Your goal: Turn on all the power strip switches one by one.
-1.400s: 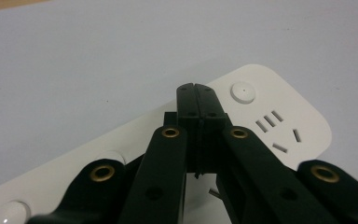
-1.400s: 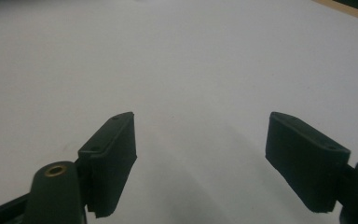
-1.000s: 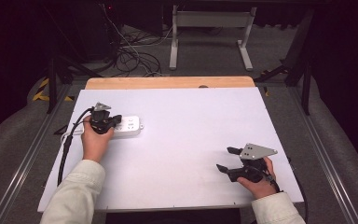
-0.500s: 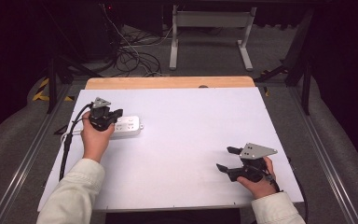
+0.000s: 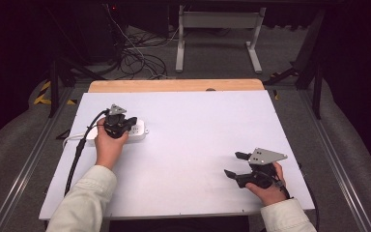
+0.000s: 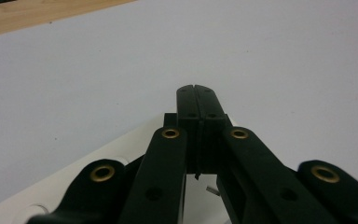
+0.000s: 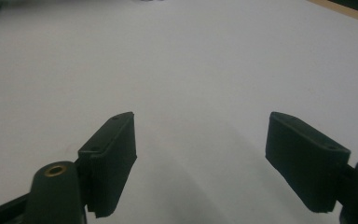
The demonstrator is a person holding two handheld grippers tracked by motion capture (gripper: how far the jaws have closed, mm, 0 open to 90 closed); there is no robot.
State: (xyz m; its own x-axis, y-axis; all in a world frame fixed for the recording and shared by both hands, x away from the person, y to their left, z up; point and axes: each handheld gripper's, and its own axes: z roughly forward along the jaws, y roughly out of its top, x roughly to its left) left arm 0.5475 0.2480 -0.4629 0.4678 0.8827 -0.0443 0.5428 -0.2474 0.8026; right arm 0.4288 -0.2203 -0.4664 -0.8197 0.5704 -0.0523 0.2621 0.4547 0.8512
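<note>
From the high view I see my left tongs sitting over a white power strip that lies on the left part of the white bench. The strip runs left to right, and the tongs cover its middle, so I cannot tell from here whether they touch it. My left hand wraps the tool from behind, with the forearm in a pale sleeve coming up from the bottom edge. A black cable trails back from the tool along the bench. My right tongs rest well apart from the strip, near the bench's front right corner, pointing left. My right hand holds them low, the grey plate on top.

In the left gripper view, the left tongs are pressed fully together, with a thin seam between the tips and nothing caught in them. The white power strip lies directly beneath the jaws, slanting off to the lower left; its far end is just under the tips.

In the right gripper view, the right tongs are spread wide and hold nothing; bare white bench lies between and beyond them.
</note>
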